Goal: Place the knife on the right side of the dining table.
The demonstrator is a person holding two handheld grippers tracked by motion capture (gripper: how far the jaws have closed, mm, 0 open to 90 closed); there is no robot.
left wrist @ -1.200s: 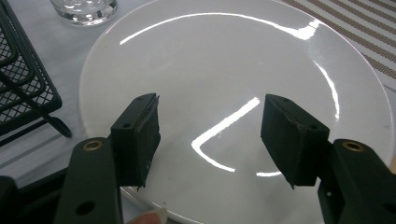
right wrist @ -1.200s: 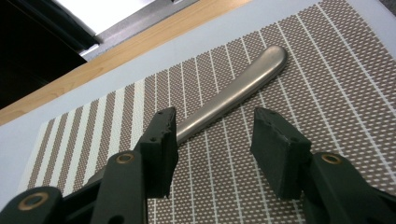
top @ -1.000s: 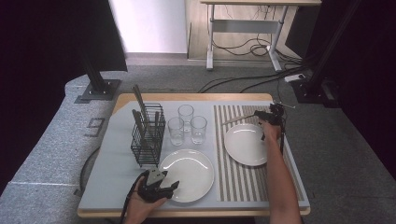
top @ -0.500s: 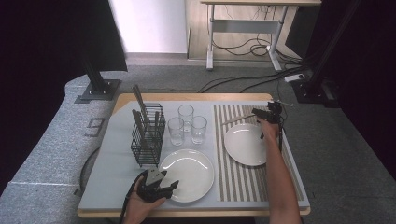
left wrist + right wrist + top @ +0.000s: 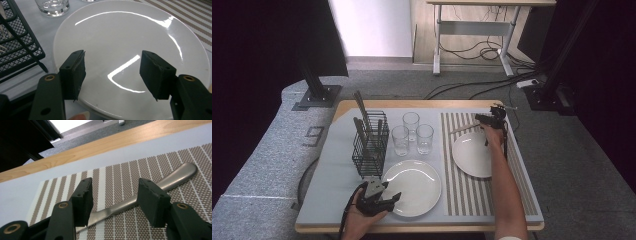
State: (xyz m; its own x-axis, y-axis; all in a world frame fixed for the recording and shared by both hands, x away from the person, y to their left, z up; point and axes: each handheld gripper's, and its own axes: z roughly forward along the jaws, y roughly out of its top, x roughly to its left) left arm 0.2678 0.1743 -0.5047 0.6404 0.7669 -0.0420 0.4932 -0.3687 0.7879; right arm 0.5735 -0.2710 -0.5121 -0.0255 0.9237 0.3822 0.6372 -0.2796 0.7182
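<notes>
My left gripper [image 5: 388,200] hovers at the near left rim of a white plate [image 5: 414,186], open. In the left gripper view its jaws [image 5: 112,72] stand apart over the bare plate [image 5: 125,37], holding nothing. My right gripper [image 5: 484,120] is at the far end of the striped placemat [image 5: 472,195], beyond a second white plate [image 5: 472,155]. In the right gripper view it is open [image 5: 113,197] low over a metal utensil handle [image 5: 175,178], which lies slantwise on the mat [image 5: 120,177] and runs under the gap between the jaws. The pads do not press on it.
A black wire caddy [image 5: 371,142] with several utensils stands left of centre. Three clear glasses [image 5: 412,134] stand between it and the mat. The caddy [image 5: 17,47] and one glass [image 5: 52,6] lie close to the left gripper. The table's wooden far edge [image 5: 120,141] is just beyond the mat.
The right gripper has shifted a little to the left along the far end of the mat, toward the utensil. The left gripper has stayed put at the near plate.
</notes>
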